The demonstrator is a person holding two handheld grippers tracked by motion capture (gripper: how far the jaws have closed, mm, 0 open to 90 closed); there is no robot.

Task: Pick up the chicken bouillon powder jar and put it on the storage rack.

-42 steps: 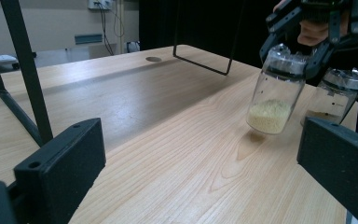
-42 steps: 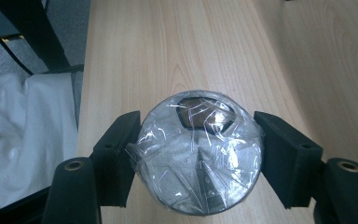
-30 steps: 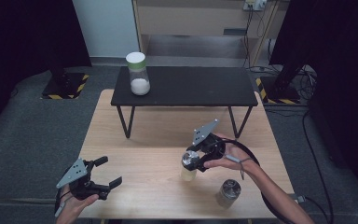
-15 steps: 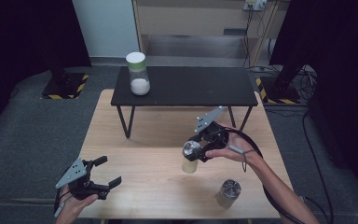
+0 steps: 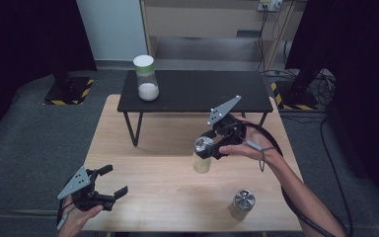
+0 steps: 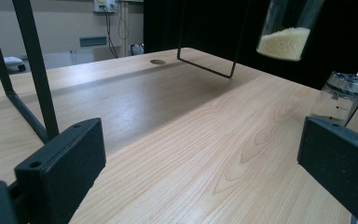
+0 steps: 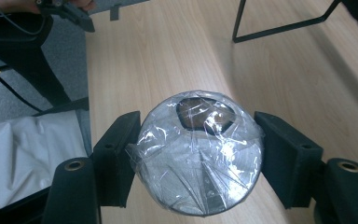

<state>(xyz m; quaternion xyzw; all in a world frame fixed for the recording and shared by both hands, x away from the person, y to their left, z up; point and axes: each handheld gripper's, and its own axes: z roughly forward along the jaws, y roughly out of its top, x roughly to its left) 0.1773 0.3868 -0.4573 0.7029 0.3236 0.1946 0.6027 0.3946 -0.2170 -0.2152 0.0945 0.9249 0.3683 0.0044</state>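
Jar [image 5: 202,157] risen; clamped between right tongs [image 5: 208,148].

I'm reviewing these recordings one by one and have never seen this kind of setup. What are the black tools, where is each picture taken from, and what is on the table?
No robot here: a person holds a hand-operated gripper in each hand, each with two black fingers. The high view looks down from above the person's side of the wooden table. The other two pictures come from cameras riding on the grippers, looking along their fingers.

The right gripper is shut on a jar of pale grains, gripping it at its film-wrapped top and holding it in the air above the table. The left gripper is open with nothing between its fingers, near the table's front left corner.

A second film-topped jar stands near the front right. A low black stand sits at the back, carrying a green-lidded jar part-filled with something white.
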